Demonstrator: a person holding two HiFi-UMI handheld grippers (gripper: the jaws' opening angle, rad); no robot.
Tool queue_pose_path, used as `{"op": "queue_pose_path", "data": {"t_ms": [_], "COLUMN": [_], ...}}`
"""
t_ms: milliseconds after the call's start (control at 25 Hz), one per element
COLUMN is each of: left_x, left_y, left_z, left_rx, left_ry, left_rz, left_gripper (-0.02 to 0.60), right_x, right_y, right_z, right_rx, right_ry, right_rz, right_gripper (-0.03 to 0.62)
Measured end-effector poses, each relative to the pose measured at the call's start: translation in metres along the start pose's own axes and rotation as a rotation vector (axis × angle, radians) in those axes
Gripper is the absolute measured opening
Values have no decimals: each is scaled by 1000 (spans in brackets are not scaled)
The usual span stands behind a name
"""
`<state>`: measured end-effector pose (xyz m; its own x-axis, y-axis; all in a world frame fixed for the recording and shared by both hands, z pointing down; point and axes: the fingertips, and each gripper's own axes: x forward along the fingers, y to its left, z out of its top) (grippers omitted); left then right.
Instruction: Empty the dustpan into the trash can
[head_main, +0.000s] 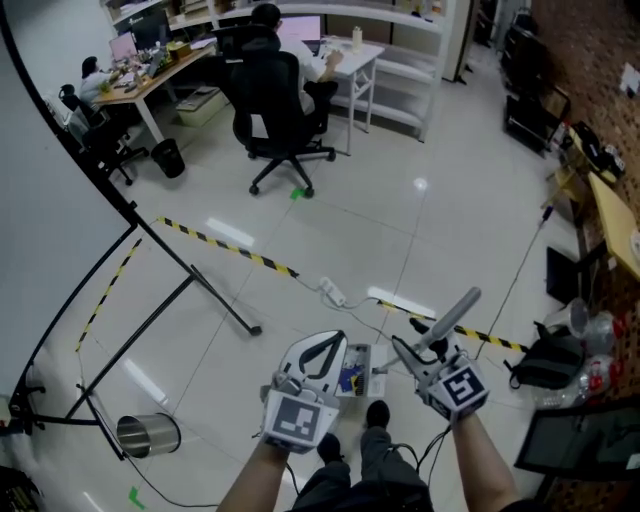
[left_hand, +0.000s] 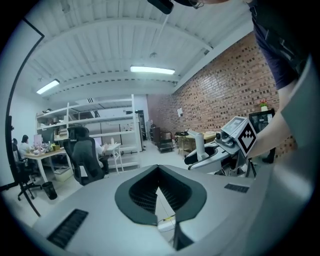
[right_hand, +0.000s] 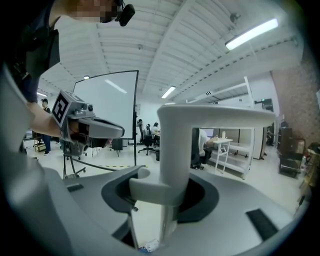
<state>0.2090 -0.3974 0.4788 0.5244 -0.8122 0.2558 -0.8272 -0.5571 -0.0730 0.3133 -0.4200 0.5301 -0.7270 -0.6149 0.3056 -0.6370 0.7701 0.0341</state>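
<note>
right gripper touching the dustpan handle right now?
Touching. In the right gripper view the right gripper is clamped on the dustpan handle, which stands between its jaws.

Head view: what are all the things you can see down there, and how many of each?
dustpan: 1, light grey, low in the middle of the picture
handle: 1, grey, sticks up from the dustpan
trash can: 1, shiny metal, floor at bottom left
hazard tape: several strips, black and yellow, across the floor
power strip: 1, white, floor beside the tape
whiteboard: 1, white with black frame, left
office chairs: 2, black, by the far desks
backpack: 1, black, floor at right
left hand-held gripper: 1, grey, tips together, nothing between them
right hand-held gripper: 1, grey, shut on the handle
</note>
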Motion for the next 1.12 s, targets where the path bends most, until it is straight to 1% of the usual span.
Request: {"op": "queue_pose_path", "data": {"t_ms": [400, 560, 760, 920, 1040, 1120], "left_x": [-43, -61, -87, -112, -130, -141], "left_y": [27, 43, 56, 65, 66, 64], "left_z": [57, 76, 100, 111, 125, 130], "left_rx": [23, 47, 40, 92, 93, 91], "left_ry": [-102, -124, -140, -145, -153, -159], "left_rz": [65, 103, 153, 175, 195, 211], "left_gripper": [-3, -2, -2, -2, -2, -2], "right_x": [2, 5, 4, 2, -2, -6], "right_y": [20, 33, 50, 71, 84, 92], "right_z": [97, 135, 182, 213, 229, 232], "right_rx": [-38, -58, -77, -95, -111, -124], "right_ry": [-89, -133, -188, -237, -250, -258], "right_rz": [23, 58, 111, 148, 169, 184], "right_gripper": [192, 193, 193, 193, 194, 194]}}
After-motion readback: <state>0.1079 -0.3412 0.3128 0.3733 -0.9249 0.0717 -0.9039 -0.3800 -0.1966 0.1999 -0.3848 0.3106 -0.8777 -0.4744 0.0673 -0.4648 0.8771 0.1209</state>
